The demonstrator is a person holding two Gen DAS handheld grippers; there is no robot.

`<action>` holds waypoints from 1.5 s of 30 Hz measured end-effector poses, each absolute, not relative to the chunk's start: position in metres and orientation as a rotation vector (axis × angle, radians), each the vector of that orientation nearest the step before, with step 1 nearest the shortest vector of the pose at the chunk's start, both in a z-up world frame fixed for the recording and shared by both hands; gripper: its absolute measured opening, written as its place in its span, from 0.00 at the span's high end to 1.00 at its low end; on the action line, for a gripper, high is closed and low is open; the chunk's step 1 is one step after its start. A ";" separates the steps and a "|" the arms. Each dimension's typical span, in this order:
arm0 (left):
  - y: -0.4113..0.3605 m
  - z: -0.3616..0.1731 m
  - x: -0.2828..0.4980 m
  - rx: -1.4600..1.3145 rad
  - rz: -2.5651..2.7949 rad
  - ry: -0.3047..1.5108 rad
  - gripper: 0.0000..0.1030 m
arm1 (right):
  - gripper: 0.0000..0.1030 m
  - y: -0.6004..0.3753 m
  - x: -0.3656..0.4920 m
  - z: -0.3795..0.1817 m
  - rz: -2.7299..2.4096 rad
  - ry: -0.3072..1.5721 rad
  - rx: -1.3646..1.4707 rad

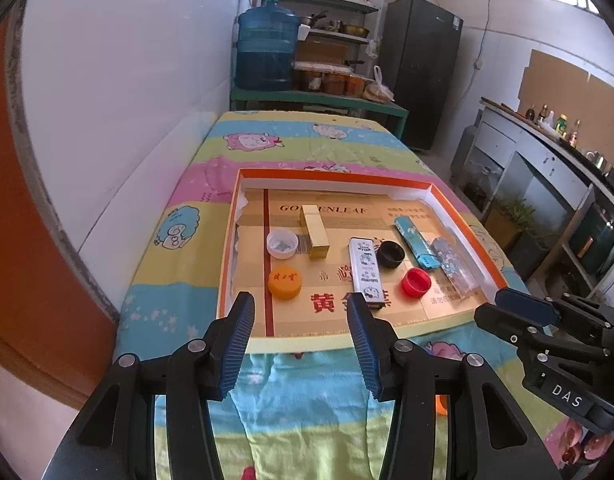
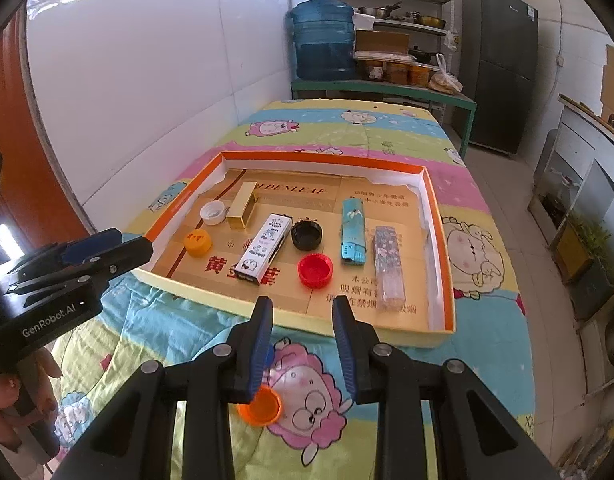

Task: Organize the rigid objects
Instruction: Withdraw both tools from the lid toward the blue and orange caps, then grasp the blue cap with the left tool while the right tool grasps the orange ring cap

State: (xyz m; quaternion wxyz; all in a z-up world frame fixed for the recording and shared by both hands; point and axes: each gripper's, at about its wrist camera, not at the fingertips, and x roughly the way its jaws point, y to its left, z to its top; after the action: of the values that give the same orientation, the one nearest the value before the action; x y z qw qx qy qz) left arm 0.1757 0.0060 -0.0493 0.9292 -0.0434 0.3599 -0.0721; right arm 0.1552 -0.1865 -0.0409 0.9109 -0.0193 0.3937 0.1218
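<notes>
The left gripper (image 1: pixel 301 312) hangs above the near edge of the tray with its ribbed blue pads (image 1: pixel 239 344) parted and nothing between them. The right gripper (image 2: pixel 303 316) also stands with jaws apart and empty, a narrower gap, over the cartoon-printed cloth (image 2: pixel 487 280) just short of the tray. A translucent orange cap (image 2: pixel 261 404) lies open side up on the cloth under its left finger, outside the tray.

The tray (image 2: pixel 439 240) is a shallow rectangular cardboard box lid with an orange rim, white inner walls and a tan printed floor. Inside it lie, from left to right in the right wrist view:
- a white round cap (image 2: pixel 213 213), open side up, near the back left;
- an orange-yellow cap (image 2: pixel 198 242) with red lettering, top side up, nearer the front;
- a shiny gold rectangular bar (image 2: pixel 243 206), just beside the white cap;
- a long white box-shaped piece with cartoon prints (image 2: pixel 263 250), lying at a slant;
- a black cap (image 2: pixel 306 234), open side up;
- a red ribbed cap (image 2: pixel 315 270), open side up, in front of the black one;
- a blue lighter (image 2: pixel 351 232) with a floral print, lying flat;
- a clear, glittery lighter-shaped piece (image 2: pixel 389 268), farthest right, beside the blue one.

All lie apart from each other except the gold bar and white cap, which sit very close.

Beyond the table stand a large blue water jug (image 2: pixel 323 40) on a green bench, metal shelves and a dark refrigerator (image 2: pixel 499 64).
</notes>
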 end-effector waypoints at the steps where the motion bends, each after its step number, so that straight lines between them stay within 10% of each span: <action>1: 0.006 -0.049 0.173 -0.090 -0.148 0.736 0.52 | 0.70 -0.187 0.152 -0.041 0.252 0.812 -0.038; 45: -0.009 -0.071 0.123 -0.115 -0.232 0.799 0.52 | 0.61 -0.167 0.105 -0.091 0.311 0.863 -0.075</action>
State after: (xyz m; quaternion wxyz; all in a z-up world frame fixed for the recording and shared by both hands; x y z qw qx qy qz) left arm 0.1232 -0.0089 -0.0708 0.9132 -0.0557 0.3877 -0.1128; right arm 0.1052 -0.1672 -0.0910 0.8961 -0.0362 0.4163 0.1499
